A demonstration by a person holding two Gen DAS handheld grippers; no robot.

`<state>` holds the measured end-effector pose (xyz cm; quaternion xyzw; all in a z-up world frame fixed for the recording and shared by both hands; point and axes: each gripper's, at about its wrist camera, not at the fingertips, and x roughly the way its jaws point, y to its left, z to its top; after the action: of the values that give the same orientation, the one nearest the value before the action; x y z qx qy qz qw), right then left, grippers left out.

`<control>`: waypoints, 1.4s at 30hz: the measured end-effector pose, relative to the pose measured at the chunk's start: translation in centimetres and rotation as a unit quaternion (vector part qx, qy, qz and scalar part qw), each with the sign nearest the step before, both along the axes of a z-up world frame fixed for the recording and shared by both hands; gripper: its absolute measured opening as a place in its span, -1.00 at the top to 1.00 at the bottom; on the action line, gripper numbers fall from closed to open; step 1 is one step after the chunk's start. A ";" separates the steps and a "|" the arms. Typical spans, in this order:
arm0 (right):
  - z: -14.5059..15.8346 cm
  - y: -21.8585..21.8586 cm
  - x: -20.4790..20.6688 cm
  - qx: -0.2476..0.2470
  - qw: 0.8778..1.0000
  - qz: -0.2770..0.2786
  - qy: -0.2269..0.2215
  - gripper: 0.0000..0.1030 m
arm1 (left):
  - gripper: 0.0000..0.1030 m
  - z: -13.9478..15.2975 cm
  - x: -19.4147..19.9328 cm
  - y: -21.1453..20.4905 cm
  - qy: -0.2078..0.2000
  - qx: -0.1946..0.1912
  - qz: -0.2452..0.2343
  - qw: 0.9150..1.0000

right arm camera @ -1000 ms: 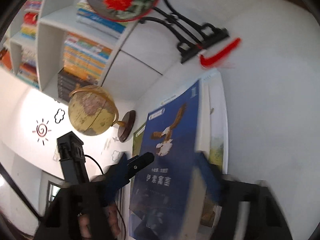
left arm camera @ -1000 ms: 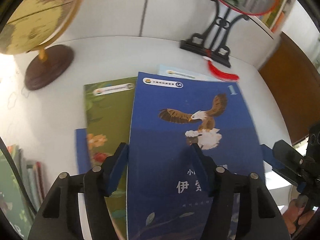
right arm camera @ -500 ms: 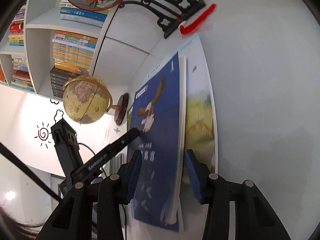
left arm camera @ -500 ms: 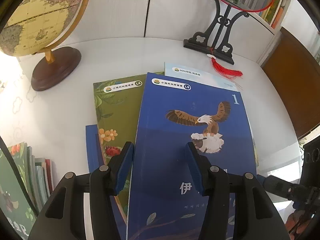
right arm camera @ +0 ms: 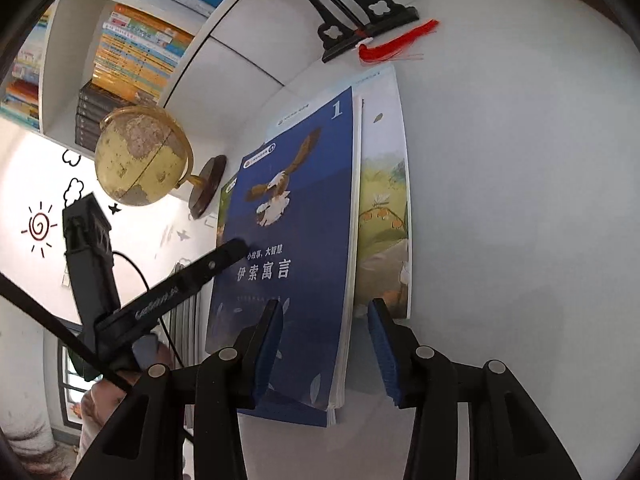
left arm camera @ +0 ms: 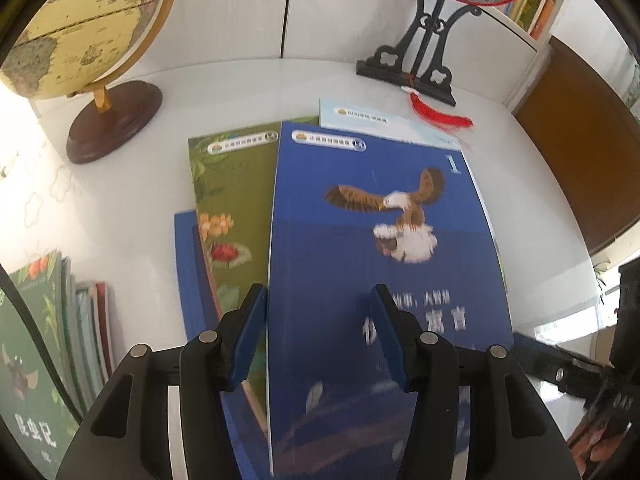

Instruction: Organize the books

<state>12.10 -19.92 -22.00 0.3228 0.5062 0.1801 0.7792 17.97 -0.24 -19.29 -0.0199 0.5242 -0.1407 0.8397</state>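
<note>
A blue book with an eagle on its cover (left arm camera: pixel 380 240) (right arm camera: pixel 296 240) tops a loose pile on the white table (left arm camera: pixel 120 200). Under it lie a green book (left arm camera: pixel 232 200), a pale landscape book (left arm camera: pixel 360 118) (right arm camera: pixel 384 184) and another blue book (left arm camera: pixel 186 280). My left gripper (left arm camera: pixel 320 332) hangs open over the eagle book's left edge, one finger beside the cover and one above it. My right gripper (right arm camera: pixel 324 344), rolled on its side, is open around the book's right edge. A gap shows beside its lower pad.
A globe (left arm camera: pixel 80 20) on a wooden base stands at the back left. A black fan stand (left arm camera: pixel 412 68) with a red tassel (left arm camera: pixel 436 114) is at the back right. More books (left arm camera: pixel 60 320) stand at the left, and a full bookshelf (right arm camera: pixel 132 52) is behind.
My left jaws have narrowed a little over the book's left edge. The right gripper has tipped further down and settled with the book's right edge between its fingers.
</note>
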 end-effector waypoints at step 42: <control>4.7 4.2 -4.2 -0.114 0.986 0.008 -0.121 0.81 | 0.06 1.8 -4.9 4.5 -0.008 -0.196 0.013 0.981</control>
<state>7.95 -15.70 -17.26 0.2035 0.4280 0.1646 0.8651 13.12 4.23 -17.45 -0.1897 0.4793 -0.2298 0.8255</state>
